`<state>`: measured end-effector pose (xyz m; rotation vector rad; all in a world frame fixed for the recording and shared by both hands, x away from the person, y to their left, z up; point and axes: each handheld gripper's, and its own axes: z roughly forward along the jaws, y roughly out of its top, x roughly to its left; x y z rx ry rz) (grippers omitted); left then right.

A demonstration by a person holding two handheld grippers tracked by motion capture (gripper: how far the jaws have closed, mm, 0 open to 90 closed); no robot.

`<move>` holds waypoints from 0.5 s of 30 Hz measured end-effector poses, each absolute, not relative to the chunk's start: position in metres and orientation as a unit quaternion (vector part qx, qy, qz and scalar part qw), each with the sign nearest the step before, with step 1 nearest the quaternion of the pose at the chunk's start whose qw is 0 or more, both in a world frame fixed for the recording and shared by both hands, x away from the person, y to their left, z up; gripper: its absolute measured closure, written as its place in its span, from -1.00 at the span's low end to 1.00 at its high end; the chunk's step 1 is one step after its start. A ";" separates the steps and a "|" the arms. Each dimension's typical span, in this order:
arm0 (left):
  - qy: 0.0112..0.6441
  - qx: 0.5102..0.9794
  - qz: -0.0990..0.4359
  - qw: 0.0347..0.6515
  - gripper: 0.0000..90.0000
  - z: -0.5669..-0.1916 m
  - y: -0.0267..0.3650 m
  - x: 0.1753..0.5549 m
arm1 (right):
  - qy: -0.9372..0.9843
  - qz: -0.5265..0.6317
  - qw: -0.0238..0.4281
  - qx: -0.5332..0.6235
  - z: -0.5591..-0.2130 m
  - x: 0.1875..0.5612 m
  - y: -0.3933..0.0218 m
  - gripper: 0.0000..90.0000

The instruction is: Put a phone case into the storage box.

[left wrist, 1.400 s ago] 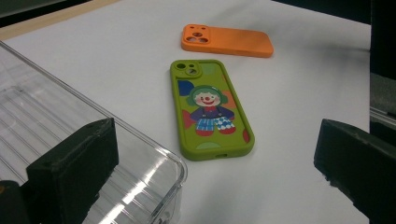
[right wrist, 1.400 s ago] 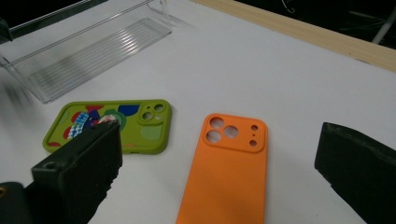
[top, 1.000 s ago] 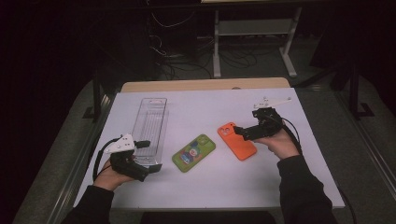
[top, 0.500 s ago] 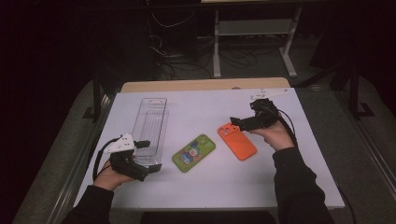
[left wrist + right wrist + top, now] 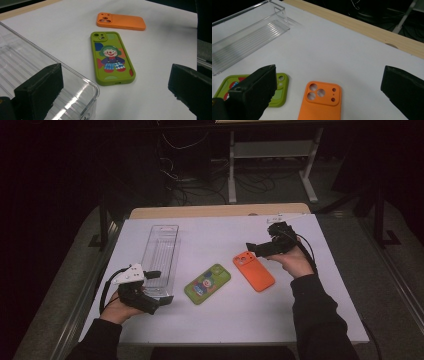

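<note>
The orange phone case (image 5: 254, 270) lies just below-left of the right claw (image 5: 250, 246), which is held wide open and empty, long axis diagonal.

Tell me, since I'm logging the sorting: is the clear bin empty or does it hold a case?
Empty. The clear bin shows only its ribbed floor; the green case and orange case both lie outside it on the table.

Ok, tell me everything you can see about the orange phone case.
The orange phone case is a plain, matte, soft-looking shell lying flat on the white table, back face up. One end has a raised camera block with three larger round cutouts and two small holes. It sits apart from the green clown case, angled away from it. The right gripper hovers by its camera end, jaws open, not touching it.
</note>
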<state>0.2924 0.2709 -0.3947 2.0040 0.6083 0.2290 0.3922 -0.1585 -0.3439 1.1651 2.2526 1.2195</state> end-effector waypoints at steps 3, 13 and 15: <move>0.251 0.827 0.094 0.494 -1.00 -0.395 0.271 0.292 | 0.792 0.420 0.163 0.412 -0.345 0.393 -0.158 -1.00; 0.250 0.828 0.093 0.493 -1.00 -0.395 0.271 0.292 | 0.810 0.379 0.146 0.423 -0.353 0.395 -0.154 -1.00; 0.252 0.827 0.092 0.494 -1.00 -0.395 0.270 0.292 | 0.816 0.365 0.136 0.427 -0.355 0.395 -0.152 -1.00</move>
